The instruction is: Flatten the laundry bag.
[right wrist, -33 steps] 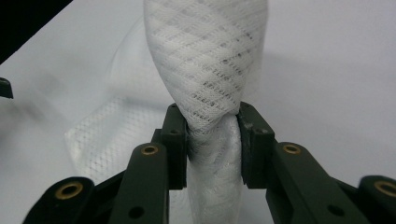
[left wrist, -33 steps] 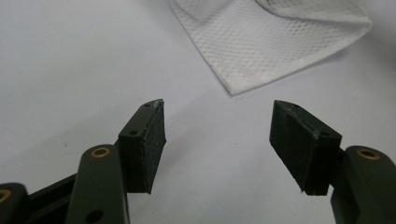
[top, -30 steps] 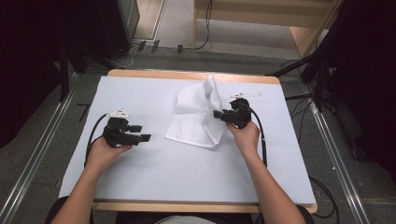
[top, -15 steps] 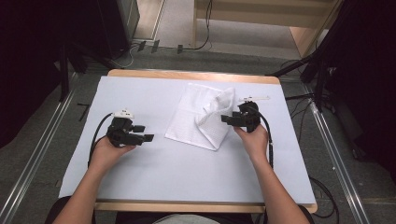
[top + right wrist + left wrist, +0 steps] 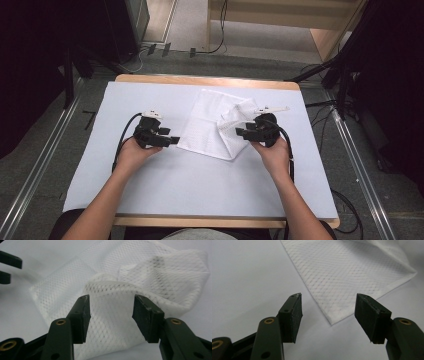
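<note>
A white mesh cloth (image 5: pixel 215 125) lies on the desk (image 5: pixel 150 200), on its white cover, a little beyond the middle and between the two hands. Most of it is spread flat, while its right part is folded over and bunched into a raised hump. The left hand-held gripper (image 5: pixel 172 140) rests low at the cloth's near left corner; in the left gripper view its jaws stand wide apart and hold nothing, with the pointed corner of the cloth (image 5: pixel 352 277) lying on the desk just beyond the gap between them. The right hand-held gripper (image 5: pixel 240 132) sits at the bunched side of the cloth; in the right gripper view its jaws are also parted, with the rumpled fold of the cloth (image 5: pixel 140 282) rising between and just past them, not pinched. A black cable trails from each gripper back along the forearm.
</note>
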A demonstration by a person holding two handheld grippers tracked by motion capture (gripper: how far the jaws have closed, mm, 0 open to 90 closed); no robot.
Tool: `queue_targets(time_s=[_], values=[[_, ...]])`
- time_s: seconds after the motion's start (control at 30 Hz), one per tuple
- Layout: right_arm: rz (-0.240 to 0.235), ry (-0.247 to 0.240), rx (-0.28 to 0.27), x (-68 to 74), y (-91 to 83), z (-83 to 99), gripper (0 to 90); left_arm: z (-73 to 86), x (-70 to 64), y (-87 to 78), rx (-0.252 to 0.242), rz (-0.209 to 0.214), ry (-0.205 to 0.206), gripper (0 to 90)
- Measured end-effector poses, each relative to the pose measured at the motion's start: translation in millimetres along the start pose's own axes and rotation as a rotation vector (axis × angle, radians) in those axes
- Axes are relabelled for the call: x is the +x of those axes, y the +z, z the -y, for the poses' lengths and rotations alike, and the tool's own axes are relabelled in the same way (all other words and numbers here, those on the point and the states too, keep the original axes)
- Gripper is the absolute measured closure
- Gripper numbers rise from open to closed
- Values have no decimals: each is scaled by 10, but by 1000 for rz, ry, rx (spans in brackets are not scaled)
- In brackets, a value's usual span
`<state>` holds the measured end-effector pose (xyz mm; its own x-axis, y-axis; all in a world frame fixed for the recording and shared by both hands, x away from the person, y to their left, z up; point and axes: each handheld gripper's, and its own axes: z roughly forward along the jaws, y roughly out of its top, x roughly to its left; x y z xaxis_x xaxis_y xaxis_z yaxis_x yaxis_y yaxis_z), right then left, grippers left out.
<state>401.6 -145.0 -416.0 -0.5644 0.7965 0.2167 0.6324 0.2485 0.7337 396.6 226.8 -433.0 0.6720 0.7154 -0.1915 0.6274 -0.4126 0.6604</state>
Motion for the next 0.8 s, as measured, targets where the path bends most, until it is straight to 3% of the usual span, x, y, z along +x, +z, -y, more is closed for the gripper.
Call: queue_targets(time_s=[0.27, 0.37, 0.43, 0.5, 0.6, 0.73, 0.77, 0.8], values=[[-1, -43, 31, 88, 96, 30, 490, 15, 7, 230, 57, -16, 22, 419], [-4, -48, 47, 102, 144, 45, 487, 23, 6, 276, 54, -11, 4, 434], [-2, -51, 58, 121, 171, 55, 481, 23, -36, 304, 50, -7, 18, 467], [-1, -59, 62, 138, 203, 62, 477, 23, -85, 323, 50, -42, 39, 506], [-6, -63, 72, 166, 248, 69, 471, 22, -99, 327, 48, -59, 27, 571], [-9, -74, 78, 213, 310, 68, 462, 27, -98, 328, 45, -47, 6, 659], [-4, -81, 86, 234, 356, 63, 461, 31, -118, 333, 45, -63, 13, 723], [-4, -81, 86, 234, 356, 63, 461, 31, -129, 335, 45, -77, 21, 723]])
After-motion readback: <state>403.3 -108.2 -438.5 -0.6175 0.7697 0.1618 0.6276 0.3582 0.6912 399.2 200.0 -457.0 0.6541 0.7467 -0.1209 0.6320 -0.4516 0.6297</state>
